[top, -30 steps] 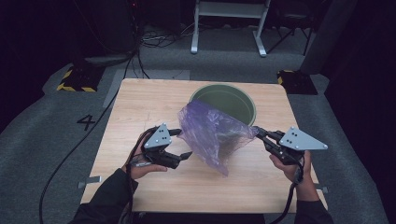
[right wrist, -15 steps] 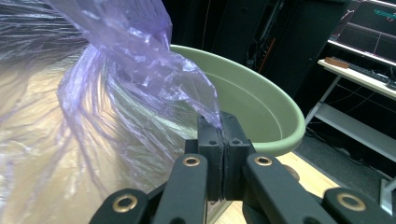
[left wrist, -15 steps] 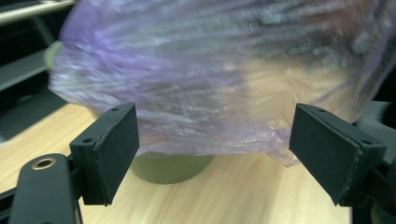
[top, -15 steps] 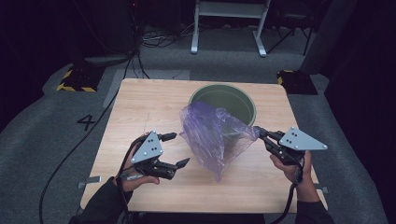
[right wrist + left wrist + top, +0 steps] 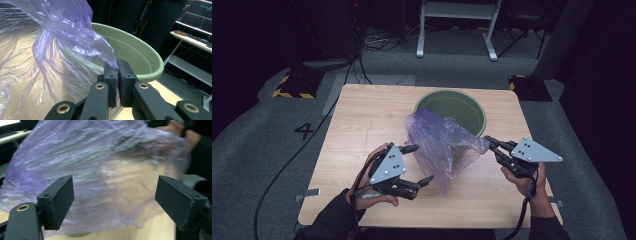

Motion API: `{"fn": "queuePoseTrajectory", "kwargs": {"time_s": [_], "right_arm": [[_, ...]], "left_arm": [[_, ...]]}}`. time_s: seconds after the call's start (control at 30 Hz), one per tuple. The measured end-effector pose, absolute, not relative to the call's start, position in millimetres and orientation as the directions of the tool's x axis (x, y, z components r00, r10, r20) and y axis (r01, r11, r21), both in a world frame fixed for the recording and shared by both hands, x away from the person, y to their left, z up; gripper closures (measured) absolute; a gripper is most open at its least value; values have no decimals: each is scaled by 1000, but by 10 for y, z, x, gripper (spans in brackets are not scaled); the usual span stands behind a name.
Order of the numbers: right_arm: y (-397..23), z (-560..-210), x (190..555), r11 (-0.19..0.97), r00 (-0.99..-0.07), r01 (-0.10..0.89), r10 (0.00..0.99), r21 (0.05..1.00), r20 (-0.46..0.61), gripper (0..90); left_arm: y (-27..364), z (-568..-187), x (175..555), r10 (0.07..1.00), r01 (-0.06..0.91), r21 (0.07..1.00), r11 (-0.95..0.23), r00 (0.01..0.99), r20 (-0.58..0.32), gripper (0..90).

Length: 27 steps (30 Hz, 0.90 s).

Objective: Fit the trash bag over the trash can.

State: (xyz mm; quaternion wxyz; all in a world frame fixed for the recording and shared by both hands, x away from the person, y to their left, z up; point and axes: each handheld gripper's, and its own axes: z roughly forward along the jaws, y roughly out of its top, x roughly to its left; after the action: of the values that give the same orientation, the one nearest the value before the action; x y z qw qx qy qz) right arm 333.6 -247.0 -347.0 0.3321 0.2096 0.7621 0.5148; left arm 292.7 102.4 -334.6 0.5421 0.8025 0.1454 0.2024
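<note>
A crumpled translucent purple plastic bag (image 5: 442,145) (image 5: 100,165) (image 5: 62,27) stands up over the table in front of a green bucket (image 5: 462,107) (image 5: 140,60). My right gripper (image 5: 487,142) (image 5: 117,65) is shut on the bag's right corner, beside the bucket's near rim. Its jaws have just eased open a trifle, with the film still pinched between them. My left gripper (image 5: 422,163) (image 5: 117,200) is open wide just left of the bag and points at it. Its pads (image 5: 61,197) touch nothing.
The wooden table (image 5: 362,120) stands on grey carpet. Its near edge lies just behind both hands. Cables (image 5: 312,135) trail off the left side. A white frame (image 5: 457,20) and a black-and-yellow block (image 5: 294,85) sit on the floor beyond.
My left gripper has drawn back from the bag toward the near edge, risen a little and now faces the bag with its jaws spread. The right gripper and the bag's held corner stayed put.
</note>
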Motion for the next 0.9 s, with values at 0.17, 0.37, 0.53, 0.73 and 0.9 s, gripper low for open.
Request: {"fn": "queuePoseTrajectory", "kwargs": {"time_s": [0.17, 0.37, 0.53, 0.73, 0.9], "right_arm": [[-2481, -3488, 3322, 378, -697, -25, 657, 926, -287, 863], [-2549, -3523, 3317, 363, -692, -12, 669, 932, -270, 872], [-2575, -3531, 3313, 358, -691, -4, 674, 934, -262, 874], [-2558, -3543, 3315, 361, -689, -2, 676, 932, -264, 862], [-2502, -3541, 3294, 368, -698, -12, 663, 930, -272, 855]], "left_arm": [[938, -3424, 3129, 498, 42, 905, -423, 845, 194, 418], [1047, -3510, 3330, 498, 48, 908, -417, 848, 184, 783], [1052, -3508, 3340, 485, 64, 920, -387, 862, 144, 648], [883, -3381, 2993, 464, 1, 934, -357, 868, 177, 155], [659, -3378, 2871, 407, -49, 913, -405, 885, 228, 151]]}}
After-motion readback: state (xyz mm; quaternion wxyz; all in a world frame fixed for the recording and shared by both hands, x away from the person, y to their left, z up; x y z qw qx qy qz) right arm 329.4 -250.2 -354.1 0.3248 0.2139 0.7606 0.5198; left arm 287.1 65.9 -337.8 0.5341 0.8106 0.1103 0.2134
